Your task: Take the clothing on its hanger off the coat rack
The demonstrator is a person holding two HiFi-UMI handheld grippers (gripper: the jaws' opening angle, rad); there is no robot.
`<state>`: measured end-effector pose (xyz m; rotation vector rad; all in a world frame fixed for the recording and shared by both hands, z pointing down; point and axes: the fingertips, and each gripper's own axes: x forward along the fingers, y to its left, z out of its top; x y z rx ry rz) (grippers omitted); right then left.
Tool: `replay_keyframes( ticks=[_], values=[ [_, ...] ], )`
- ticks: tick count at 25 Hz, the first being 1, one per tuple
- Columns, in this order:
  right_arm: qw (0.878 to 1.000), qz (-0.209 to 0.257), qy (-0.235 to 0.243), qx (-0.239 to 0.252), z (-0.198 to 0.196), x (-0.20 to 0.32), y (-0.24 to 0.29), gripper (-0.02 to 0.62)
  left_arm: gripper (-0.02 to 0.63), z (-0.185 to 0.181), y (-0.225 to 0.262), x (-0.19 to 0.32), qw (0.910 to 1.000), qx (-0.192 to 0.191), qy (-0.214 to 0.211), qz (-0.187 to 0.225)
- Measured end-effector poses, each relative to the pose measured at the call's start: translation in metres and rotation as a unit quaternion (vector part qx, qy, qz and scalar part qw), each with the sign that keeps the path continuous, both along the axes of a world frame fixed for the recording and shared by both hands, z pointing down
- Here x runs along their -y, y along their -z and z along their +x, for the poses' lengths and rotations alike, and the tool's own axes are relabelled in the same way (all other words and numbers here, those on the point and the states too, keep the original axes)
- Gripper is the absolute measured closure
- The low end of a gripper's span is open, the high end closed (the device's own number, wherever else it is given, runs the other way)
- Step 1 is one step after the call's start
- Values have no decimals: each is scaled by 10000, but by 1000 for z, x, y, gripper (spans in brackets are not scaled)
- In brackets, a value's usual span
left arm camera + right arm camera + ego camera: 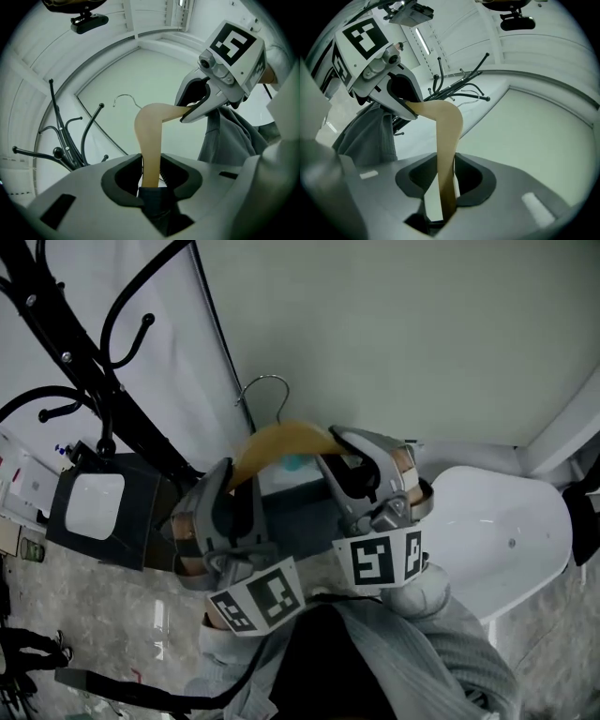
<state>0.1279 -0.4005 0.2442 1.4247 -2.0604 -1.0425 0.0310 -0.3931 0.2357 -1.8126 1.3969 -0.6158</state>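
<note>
A tan wooden hanger (pixel 281 439) with a metal hook (pixel 265 390) is held between my two grippers. My left gripper (pixel 234 486) is shut on its left arm and my right gripper (pixel 352 451) on its right arm. The hook touches nothing and stands to the right of the black coat rack (pixel 84 362). Grey clothing (pixel 441 648) hangs below the hanger. In the left gripper view the hanger (pixel 150 136) runs from my jaws to the right gripper (pixel 206 93), with the clothing (pixel 229 136) under it. In the right gripper view the hanger (pixel 447 136) reaches the left gripper (pixel 393 93).
The coat rack's curved arms (pixel 65 145) stand left of the hanger. A black box with a pale panel (pixel 94 507) sits at the rack's foot. A white rounded seat (pixel 506 540) is at the right. A pale wall (pixel 394 324) lies straight ahead.
</note>
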Motion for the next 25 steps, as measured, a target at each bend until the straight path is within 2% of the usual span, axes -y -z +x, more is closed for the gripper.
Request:
replay_keyframes(
  ticks=[6, 11, 25],
  values=[
    [9981, -177, -595, -8, 44, -9, -13, 486, 492, 43, -14, 5, 9983, -19, -570, -150],
    [9959, -227, -876, -66, 65, -10, -20, 486, 492, 65, -23, 9, 9964, 4, -815, -228],
    [9953, -568, -777, 62, 74, 6, -42, 488, 492, 76, -39, 19, 9961, 238, -736, -414]
  ],
)
